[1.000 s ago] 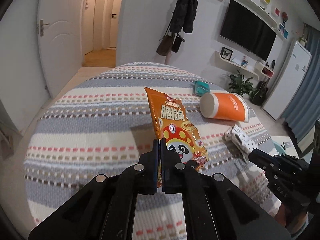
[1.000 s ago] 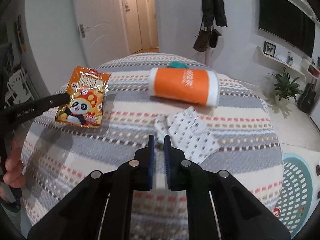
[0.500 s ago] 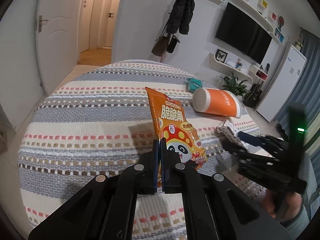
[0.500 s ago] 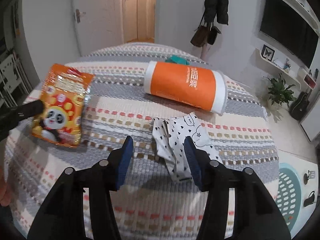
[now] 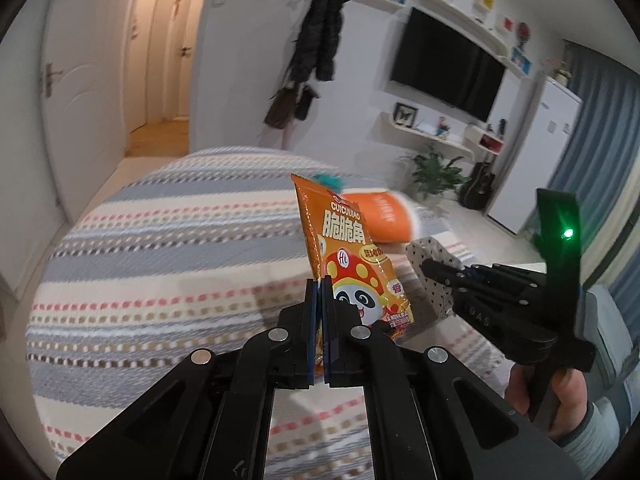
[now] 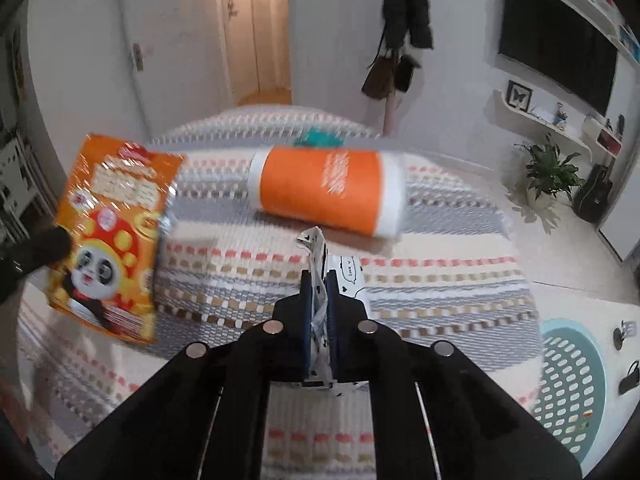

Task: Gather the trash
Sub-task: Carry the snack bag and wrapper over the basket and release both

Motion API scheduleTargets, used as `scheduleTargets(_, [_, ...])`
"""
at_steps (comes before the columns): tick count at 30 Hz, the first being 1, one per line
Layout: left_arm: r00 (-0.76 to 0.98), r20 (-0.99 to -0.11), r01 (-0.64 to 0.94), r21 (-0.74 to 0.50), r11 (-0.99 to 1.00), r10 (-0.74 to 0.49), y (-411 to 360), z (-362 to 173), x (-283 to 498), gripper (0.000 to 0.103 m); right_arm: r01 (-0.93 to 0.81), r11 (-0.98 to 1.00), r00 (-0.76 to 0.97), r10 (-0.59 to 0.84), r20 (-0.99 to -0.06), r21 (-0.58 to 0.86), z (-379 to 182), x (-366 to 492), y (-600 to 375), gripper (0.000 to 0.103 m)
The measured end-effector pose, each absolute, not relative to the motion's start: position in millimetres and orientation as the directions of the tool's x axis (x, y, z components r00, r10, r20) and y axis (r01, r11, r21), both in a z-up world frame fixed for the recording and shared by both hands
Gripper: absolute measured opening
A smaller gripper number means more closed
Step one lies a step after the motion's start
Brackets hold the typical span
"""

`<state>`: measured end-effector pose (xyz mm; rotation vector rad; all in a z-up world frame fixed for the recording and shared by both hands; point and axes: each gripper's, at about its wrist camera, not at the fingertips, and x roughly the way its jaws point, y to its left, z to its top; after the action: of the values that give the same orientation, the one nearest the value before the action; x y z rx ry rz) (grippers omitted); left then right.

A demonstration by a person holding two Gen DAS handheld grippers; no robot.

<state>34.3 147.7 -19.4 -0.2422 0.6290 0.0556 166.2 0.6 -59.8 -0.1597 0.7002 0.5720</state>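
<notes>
My left gripper point(image 5: 320, 280) is shut on the lower edge of an orange snack bag point(image 5: 348, 252) with a panda on it, held upright above the striped bed point(image 5: 160, 260). The same snack bag point(image 6: 108, 236) hangs at the left of the right wrist view. My right gripper point(image 6: 319, 276) is shut on a white wrapper with black spots point(image 6: 320, 256), lifted off the bed point(image 6: 440, 280). In the left wrist view the right gripper point(image 5: 430, 268) reaches in from the right, a hand on its handle, the spotted wrapper point(image 5: 434, 280) at its tips.
An orange and white cylinder point(image 6: 328, 188) lies on its side across the bed, with a teal item point(image 6: 318, 138) behind it. A teal perforated basket point(image 6: 572, 388) stands on the floor at the right. A potted plant point(image 6: 548, 172) and wall shelves are beyond.
My right gripper opened over the spotted wrapper, then shut on it and lifted it. The left gripper rose a little with the snack bag still in it.
</notes>
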Motion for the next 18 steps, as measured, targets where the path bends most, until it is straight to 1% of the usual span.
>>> scheduleTargets(3, [0.818,-0.572,-0.075,-0.214,0.974,-0.063,131,-13,43,0.000,-0.519,0.851,0.650,0.449,-0.613,0.073,-46,162,-24,0.005])
scheduleTargets(10, [0.827,-0.541,0.042,-0.206,0.978,-0.150,79,-1,65,0.000,-0.409,0.907,0.753,0.398,-0.524,0.100,-12,154,-98,0.005])
scheduleTargets(13, [0.824,-0.534,0.097,-0.196,0.976,-0.189,50,2,76,0.000,-0.358,0.927,0.783,0.365,-0.504,0.115,-6,151,-131,0.005])
scheduleTargets(18, [0.802,-0.538,0.188,-0.183,0.965,-0.259,-3,-5,100,0.000,-0.252,0.960,0.820,0.279,-0.500,0.123,-9,152,-188,0.005])
